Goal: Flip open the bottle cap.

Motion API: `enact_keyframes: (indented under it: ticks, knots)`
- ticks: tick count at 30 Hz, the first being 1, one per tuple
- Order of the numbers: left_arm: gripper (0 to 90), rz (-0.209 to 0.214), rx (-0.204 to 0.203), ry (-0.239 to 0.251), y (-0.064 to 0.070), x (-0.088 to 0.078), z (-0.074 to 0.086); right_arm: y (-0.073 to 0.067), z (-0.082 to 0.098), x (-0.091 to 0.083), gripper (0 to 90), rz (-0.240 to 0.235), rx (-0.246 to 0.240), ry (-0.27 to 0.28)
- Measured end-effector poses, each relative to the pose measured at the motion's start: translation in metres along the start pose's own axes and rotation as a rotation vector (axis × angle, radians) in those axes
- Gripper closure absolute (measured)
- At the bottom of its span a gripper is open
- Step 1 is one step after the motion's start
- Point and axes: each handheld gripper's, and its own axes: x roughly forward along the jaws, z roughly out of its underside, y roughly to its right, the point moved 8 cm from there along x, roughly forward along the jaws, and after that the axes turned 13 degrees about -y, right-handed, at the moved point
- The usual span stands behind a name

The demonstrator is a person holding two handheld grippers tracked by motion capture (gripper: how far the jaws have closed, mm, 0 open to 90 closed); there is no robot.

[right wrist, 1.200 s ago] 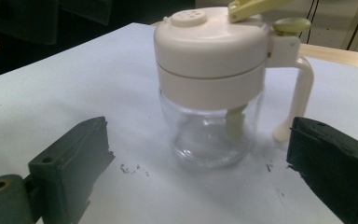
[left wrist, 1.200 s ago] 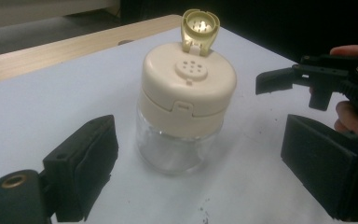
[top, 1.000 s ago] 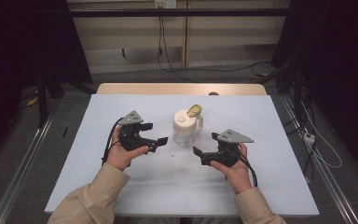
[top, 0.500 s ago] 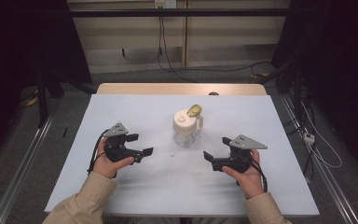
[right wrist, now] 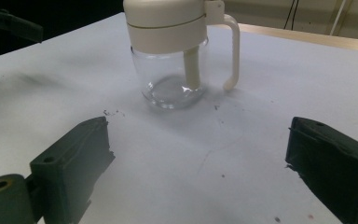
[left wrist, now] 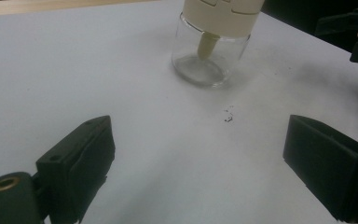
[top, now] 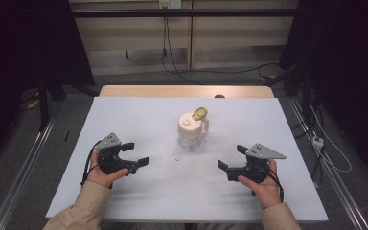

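A clear glass jar (top: 190, 135) with a cream lid, a side handle and a yellowish flip cap stands upright in the middle of the white table (top: 139, 115). Both gripper views show the jar (left wrist: 210, 51) (right wrist: 173, 60) ahead, with a cream tube inside it. My left gripper (top: 136, 154) rests low at the jar's left, jaws wide apart and empty. At the jar's right, my right gripper (top: 232, 157) is open too, holding nothing. Each is held in a hand and stands well apart from the jar.
Small dark specks (left wrist: 227, 115) lie on the table just in front of the jar. Bare table surface surrounds the jar on all sides. Metal rails (top: 24, 167) run along both sides of the table, and cables lie on the floor behind it.
Both grippers have pulled back from the jar, outward and toward the table's near edge. The jar has not moved.
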Motion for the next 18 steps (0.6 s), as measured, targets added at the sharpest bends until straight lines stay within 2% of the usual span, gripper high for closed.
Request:
enact_keyframes:
  ticks: [4, 18]
  knots:
    - [8.5, -0.011, -0.017, 0.008, -0.003, -0.005, 0.006, 0.003, 0.005, -0.009, 6.4, 0.006, 0.004, 0.007]
    - [8.6, -0.032, -0.015, 0.008, -0.008, -0.016, 0.022, 0.014, 0.019, -0.026, 6.7, 0.021, 0.017, 0.003]
